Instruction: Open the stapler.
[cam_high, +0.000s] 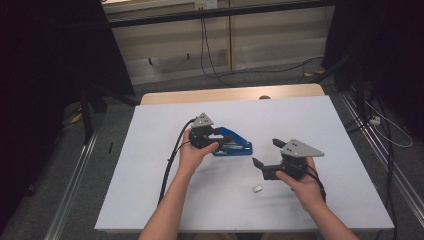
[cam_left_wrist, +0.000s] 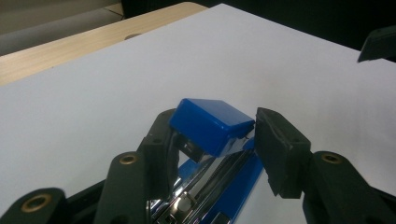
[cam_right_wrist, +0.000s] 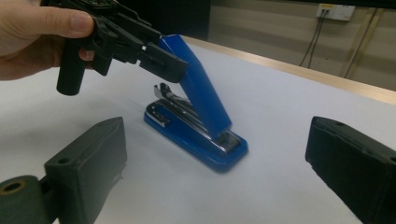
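Observation:
A blue stapler (cam_high: 234, 143) lies near the middle of the white table top (cam_high: 320, 115), its blue lid (cam_right_wrist: 201, 98) swung up steeply from the base, baring the chrome staple rail (cam_right_wrist: 180, 109). My left gripper (cam_high: 219, 133) is shut on the raised end of that lid (cam_left_wrist: 212, 122), one pad on each side. My right gripper (cam_high: 266, 152) hovers to the right of the stapler with its jaws wide open and nothing between them; in its own view the stapler base (cam_right_wrist: 219, 156) sits ahead between the two pads (cam_right_wrist: 100, 156).
A small silvery strip of staples (cam_high: 257, 188) rests on the table just below my right gripper. The left gripper's black cable (cam_high: 170, 160) trails toward the front edge. A wooden table edge (cam_high: 225, 94) runs along the back.

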